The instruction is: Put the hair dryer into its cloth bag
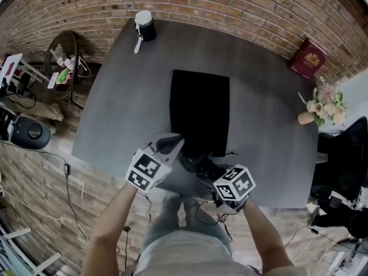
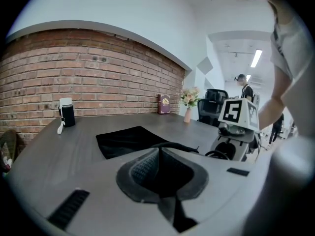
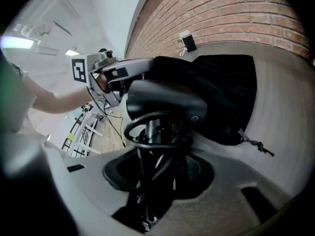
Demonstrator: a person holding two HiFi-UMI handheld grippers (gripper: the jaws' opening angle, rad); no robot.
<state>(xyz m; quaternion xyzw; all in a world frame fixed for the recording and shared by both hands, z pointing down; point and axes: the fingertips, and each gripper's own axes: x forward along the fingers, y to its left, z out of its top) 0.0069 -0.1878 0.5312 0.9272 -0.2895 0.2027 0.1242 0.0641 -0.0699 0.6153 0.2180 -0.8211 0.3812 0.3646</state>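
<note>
The bag (image 1: 198, 108) is lying flat on the table (image 1: 115, 114). Its near hem is being pinched and lifted by the left gripper (image 2: 158, 151), whose jaws are being pressed together on the cloth. The dryer (image 3: 165, 102) is being grasped by the right gripper (image 3: 160, 168) around the handle, over the cord (image 3: 152, 129) looped there. Its head is being held at the bag's mouth, just beside the raised hem; whether it is already inside cannot be told.

Several risks are being judged from this:

- **Narrow mouth:** only one side is being lifted, so the opening is probably shallow. The head could catch on the hem and shove the whole bag across the table instead of entering.
- **Loose cord:** the loops could snag on the hem or on the drawstring (image 3: 253, 144), or be left hanging outside.
- **Uncertain grip:** because the handle is being gripped through the cord, the dryer could twist or slip in the jaws under any push.
- **Thin hem:** it could be dragged out of the left jaws if the head is being forced against it.
</note>
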